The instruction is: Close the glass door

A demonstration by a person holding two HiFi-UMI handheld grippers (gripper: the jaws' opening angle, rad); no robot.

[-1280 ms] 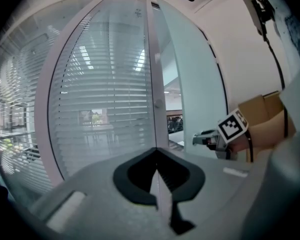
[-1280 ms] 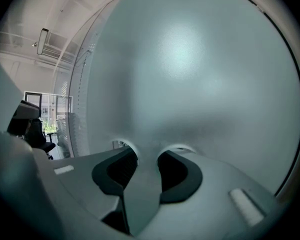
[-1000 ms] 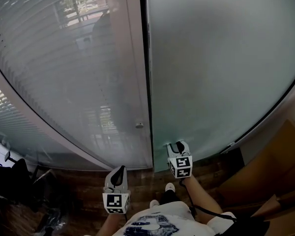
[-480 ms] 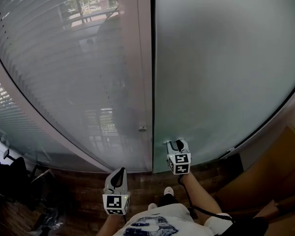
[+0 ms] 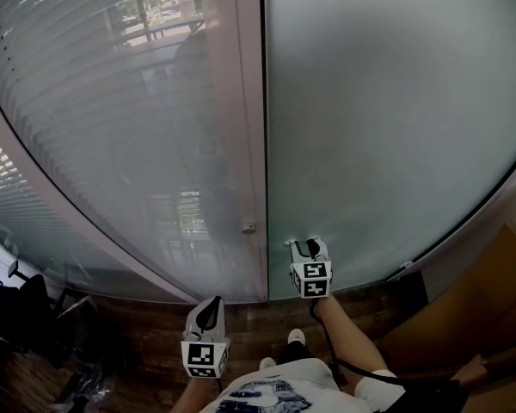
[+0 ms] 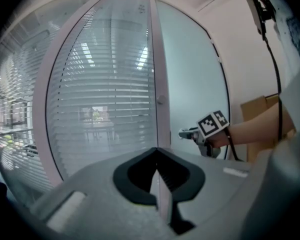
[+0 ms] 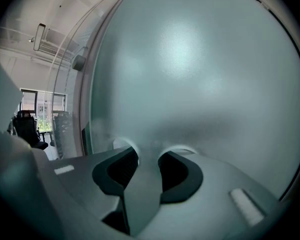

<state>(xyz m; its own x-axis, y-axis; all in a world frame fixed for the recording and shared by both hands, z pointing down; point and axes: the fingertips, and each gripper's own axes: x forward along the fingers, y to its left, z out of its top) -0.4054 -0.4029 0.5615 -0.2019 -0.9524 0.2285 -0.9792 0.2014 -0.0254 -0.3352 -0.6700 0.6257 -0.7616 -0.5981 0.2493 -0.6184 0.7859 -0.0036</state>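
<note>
Dark wood floor (image 5: 251, 315) stretches beneath both my grippers, up to the foot of the frosted panels. My white shoes (image 5: 297, 336) stand on the boards just behind my right gripper (image 5: 308, 249). A brown cardboard box (image 5: 473, 299) sits off to that gripper's right. Well left of my left gripper (image 5: 208, 314) stands a black chair (image 5: 21, 304).

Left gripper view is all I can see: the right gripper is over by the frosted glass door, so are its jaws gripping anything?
Observer: No. In its own view the right gripper has its jaws apart with nothing between them, tips right at the pale frosted glass door.
Operator: Is the door shut against the frame?
Observer: Head view shows a thin dark line between the door's edge and the pale upright frame; whether they meet, I cannot tell.
</note>
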